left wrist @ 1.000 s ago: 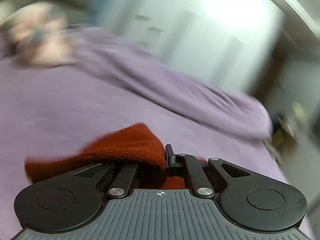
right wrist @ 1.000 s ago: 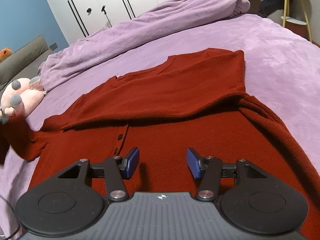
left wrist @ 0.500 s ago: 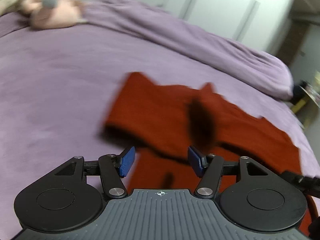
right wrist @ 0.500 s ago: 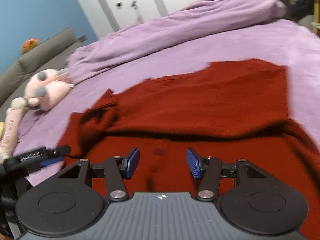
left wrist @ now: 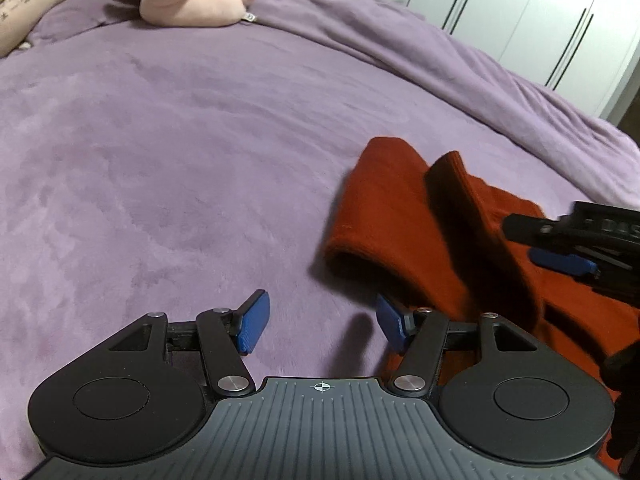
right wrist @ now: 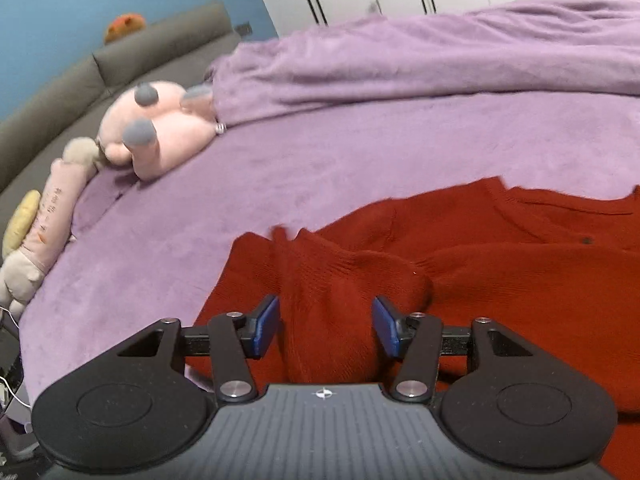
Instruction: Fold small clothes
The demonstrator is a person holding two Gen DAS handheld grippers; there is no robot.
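Pink plush toy (right wrist: 154,130) far left on purple blanket (left wrist: 180,152), bunched duvet (right wrist: 440,68) beyond, white wardrobe (left wrist: 540,12) behind. Red sweater (right wrist: 500,272) lies on blanket, right of centre; knit, sleeve (left wrist: 384,216) folded over, rumpled. Left gripper (left wrist: 320,322) wide apart, empty, above bare blanket near sleeve cuff. Right gripper (right wrist: 325,325) wide apart, sleeve fold between pads, not pinched.

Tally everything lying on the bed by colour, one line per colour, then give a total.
Red: 1, the red cardigan.
Pink: 2, the round pink plush and the long pink plush beside it.
Yellow: 1, the yellow plush at the bed's edge.
Total: 4
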